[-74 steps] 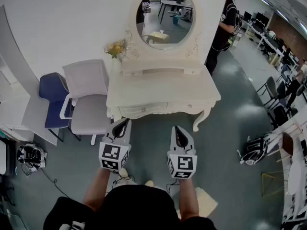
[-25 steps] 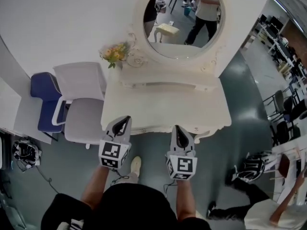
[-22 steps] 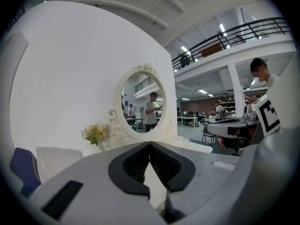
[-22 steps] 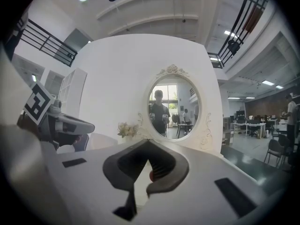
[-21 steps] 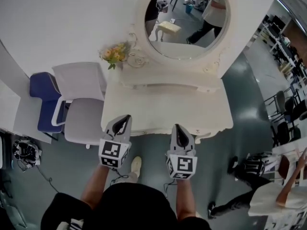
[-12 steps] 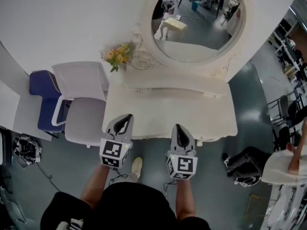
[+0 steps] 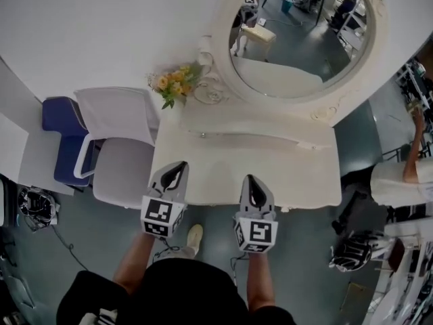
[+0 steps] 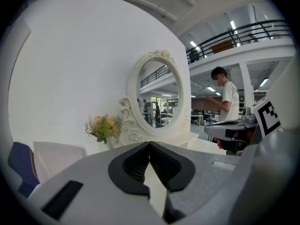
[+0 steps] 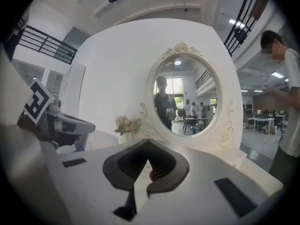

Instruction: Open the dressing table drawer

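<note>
At the far left a blue chair [image 7: 57, 137] and a pale chair [image 7: 122, 141] are seen just beside the dressing table [image 7: 291, 175], and a bunch of flowers [image 7: 174, 83] is set at its back left corner. The left gripper [image 7: 176, 166] is held above the front left part of the tabletop; its jaws are clenched tip to tip, and nothing is grasped between them. No drawer front can be made out from above. The face under the table's front edge is hidden by the top, and only a small knob [image 7: 203, 135] is shown on the low raised tier below the mirror [image 7: 298, 39]. The drawer is therefore judged to lie below that front edge, beneath both grippers, and the approach is judged not yet finished. The right gripper [image 7: 250, 179] is held over the middle of the front edge, with its jaws likewise pressed together and empty. For the step to be done well, a gripper should be brought back and lowered until the drawer's face is seen in its own view. Its jaws should be released before the handle is reached, then closed squarely on it. The pull should be kept straight and level, so that the drawer is not jammed. A person [image 7: 406, 175] stands well apart at the right edge and is not expected to be in the way.
</note>
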The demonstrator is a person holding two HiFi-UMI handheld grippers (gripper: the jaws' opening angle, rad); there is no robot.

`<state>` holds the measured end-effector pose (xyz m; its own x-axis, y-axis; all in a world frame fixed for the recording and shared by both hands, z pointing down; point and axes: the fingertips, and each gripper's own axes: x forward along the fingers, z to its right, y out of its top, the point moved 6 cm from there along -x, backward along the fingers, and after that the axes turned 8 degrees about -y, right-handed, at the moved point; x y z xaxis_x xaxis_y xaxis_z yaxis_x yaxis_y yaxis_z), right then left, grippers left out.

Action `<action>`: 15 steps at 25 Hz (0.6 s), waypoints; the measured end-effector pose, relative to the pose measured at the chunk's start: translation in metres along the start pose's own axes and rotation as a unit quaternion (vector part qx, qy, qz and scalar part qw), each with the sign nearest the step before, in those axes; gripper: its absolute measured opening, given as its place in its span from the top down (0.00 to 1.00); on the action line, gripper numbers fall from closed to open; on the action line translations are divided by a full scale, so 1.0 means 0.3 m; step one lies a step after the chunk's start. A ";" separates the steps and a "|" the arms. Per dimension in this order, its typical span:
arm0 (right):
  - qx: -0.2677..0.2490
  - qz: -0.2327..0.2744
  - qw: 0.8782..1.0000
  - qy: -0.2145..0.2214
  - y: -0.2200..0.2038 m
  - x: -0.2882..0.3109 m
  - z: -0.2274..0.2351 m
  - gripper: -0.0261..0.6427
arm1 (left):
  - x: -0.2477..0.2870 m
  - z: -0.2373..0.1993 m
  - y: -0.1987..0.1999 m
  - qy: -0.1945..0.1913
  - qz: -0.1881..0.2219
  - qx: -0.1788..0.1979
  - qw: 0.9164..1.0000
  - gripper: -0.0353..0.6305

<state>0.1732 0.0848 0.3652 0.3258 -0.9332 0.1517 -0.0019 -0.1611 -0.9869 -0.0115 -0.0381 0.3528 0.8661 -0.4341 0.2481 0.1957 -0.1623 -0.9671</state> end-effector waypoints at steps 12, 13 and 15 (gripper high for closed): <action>0.005 -0.017 1.000 0.026 -0.035 0.239 -0.093 0.97 | 0.094 -0.182 -0.059 0.018 -0.015 -0.017 1.000 0.94; 0.005 -0.018 0.999 0.028 -0.046 0.259 -0.102 0.96 | 0.101 -0.197 -0.068 0.020 -0.017 -0.019 0.999 0.94; 0.006 -0.022 0.999 0.034 -0.075 0.300 -0.121 0.96 | 0.112 -0.227 -0.091 0.025 -0.021 -0.024 0.999 0.94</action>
<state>0.1683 -0.0072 0.4031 0.2600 -0.9450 0.1984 0.0219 -0.1997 -0.9796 -0.0190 -0.1085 0.3915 0.8333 -0.4694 0.2920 0.2085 -0.2223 -0.9524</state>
